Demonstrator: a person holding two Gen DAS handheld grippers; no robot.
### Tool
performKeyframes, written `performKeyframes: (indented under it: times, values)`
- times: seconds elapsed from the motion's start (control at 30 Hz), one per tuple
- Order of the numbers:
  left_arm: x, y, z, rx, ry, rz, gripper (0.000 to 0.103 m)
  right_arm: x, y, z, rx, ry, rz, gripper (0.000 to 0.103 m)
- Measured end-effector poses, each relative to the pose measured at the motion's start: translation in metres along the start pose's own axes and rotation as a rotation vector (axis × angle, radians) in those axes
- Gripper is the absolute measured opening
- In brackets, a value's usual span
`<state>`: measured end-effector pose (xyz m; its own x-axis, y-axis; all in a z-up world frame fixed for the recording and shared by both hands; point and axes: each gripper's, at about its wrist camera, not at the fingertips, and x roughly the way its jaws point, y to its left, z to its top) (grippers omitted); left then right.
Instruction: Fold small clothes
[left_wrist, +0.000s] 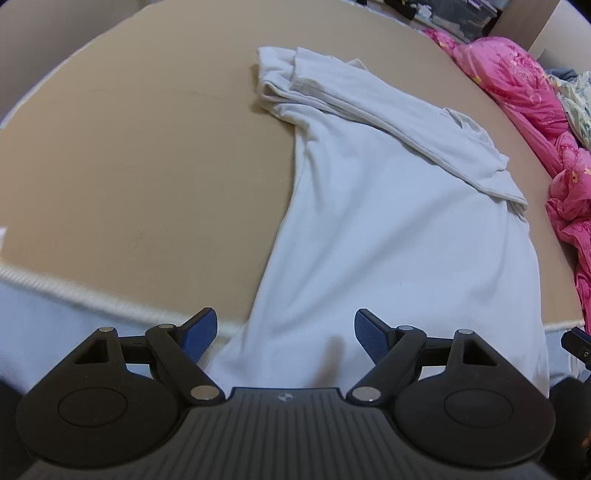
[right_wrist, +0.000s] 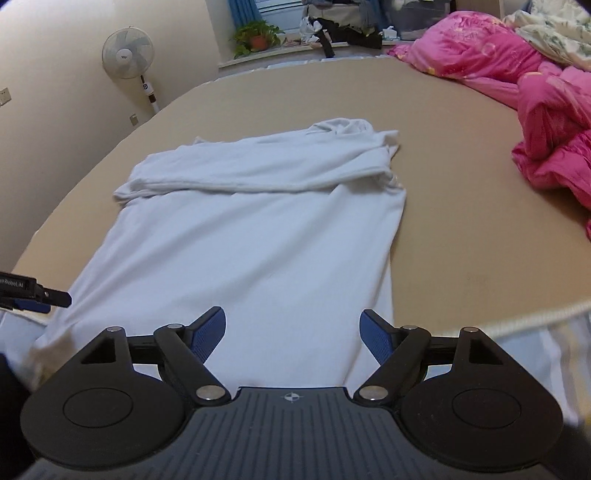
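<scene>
the left gripper (left_wrist: 284, 334) sat nearest the lens, its dark housing filling the near edge of the left wrist view. its jaws stood wide apart, blue pads bare, with nothing between them; the near hem of the white t-shirt (left_wrist: 388, 221) lay below the gap, and contact could not be confirmed.

the right gripper (right_wrist: 293, 332) was likewise wide, pads clear of cloth and gripping nothing, poised over the near end of the same white t-shirt (right_wrist: 258, 240).

working left to right across the right wrist view: a pale wall stood at far left with a white pedestal fan (right_wrist: 128, 51) against it. a potted plant (right_wrist: 256, 35) sat on the far sill, beside dark clutter too blurred to identify. the tip of the left gripper (right_wrist: 37, 293) entered at the left edge, just beside the garment's near left corner.

the t-shirt lay flat on the tan bed surface (right_wrist: 461, 221), running from the near edge toward the far middle. its far portion was folded across itself, forming a thicker band with the sleeves tucked over the body. the near hem overhung the white piped edge (left_wrist: 74, 291) of the bed.

at the right, a crumpled pink quilt (right_wrist: 546, 122) lay heaped, well apart from the garment. a pale floral cover (right_wrist: 554, 33) rested beyond it at far right.
</scene>
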<state>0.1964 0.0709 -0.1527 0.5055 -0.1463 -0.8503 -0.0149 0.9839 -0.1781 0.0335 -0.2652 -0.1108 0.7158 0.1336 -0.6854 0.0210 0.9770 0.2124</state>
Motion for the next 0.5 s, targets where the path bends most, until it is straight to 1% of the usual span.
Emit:
performKeyframes:
  times: [0.1,0.17,0.23,0.3,0.4,0.47,0.5]
  values:
    - [-0.016,0.007,-0.018,0.003,-0.029,0.039,0.086,-0.021,0.005,-0.014,-0.028,-0.006,-0.043,0.081]
    - [-0.025,0.011,-0.026,0.012,-0.046,0.059,0.086,-0.027,-0.002,-0.023,-0.038,-0.019,-0.07,0.081]
    - [-0.031,0.016,-0.033,0.015,-0.067,0.07,0.086,-0.029,-0.014,-0.033,-0.004,0.002,-0.086,0.081]
    - [-0.033,0.02,-0.038,0.016,-0.079,0.072,0.086,-0.026,-0.03,-0.039,0.06,0.038,-0.073,0.081]
    - [-0.026,0.023,-0.043,0.025,-0.076,0.069,0.086,-0.01,-0.05,-0.037,0.135,0.082,-0.079,0.08]
    - [-0.017,0.024,-0.044,0.019,-0.053,0.076,0.086,0.004,-0.055,-0.035,0.117,0.08,-0.095,0.08]
    - [-0.014,0.023,-0.044,0.012,-0.041,0.082,0.086,0.014,-0.057,-0.033,0.117,0.118,-0.109,0.08]
